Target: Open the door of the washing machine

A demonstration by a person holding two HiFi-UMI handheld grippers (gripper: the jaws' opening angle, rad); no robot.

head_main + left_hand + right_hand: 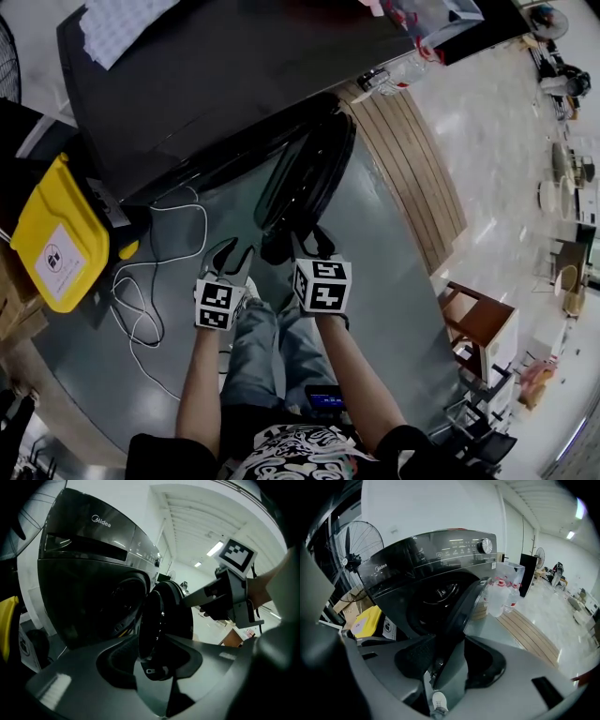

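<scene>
My right tongs (311, 242) straddle the free rim of the washing machine's door (305, 173), and in the right gripper view the dark rim fills the gap, with the pads looking pressed to either face of it. My left tongs (234, 255) hang just beside them, spread and gripping nothing. In the left gripper view the same rim lines up with their gap, but I see no pad bearing on it. The round door stands on edge, swung well out from the front of the black washing machine (216, 84). In the head view its long line runs from the tongs up and away to the machine, free edge nearest me and hinged side at the cabinet. Its inner face is turned to the open drum mouth on the left. The machine sits on a smooth grey floor (394, 244), where a white cable (159, 281) loops at its foot beside a yellow container (56, 234). A strip of wooden slats (412, 169) runs along the right of the machine, with clear water bottles (506, 592) standing near it. A sheet of white paper (122, 23) lies on the machine's top. A standing fan (351, 550) rises behind at the left, and a wooden stool (483, 319) stands well off to the right in a bright, white-walled room.
</scene>
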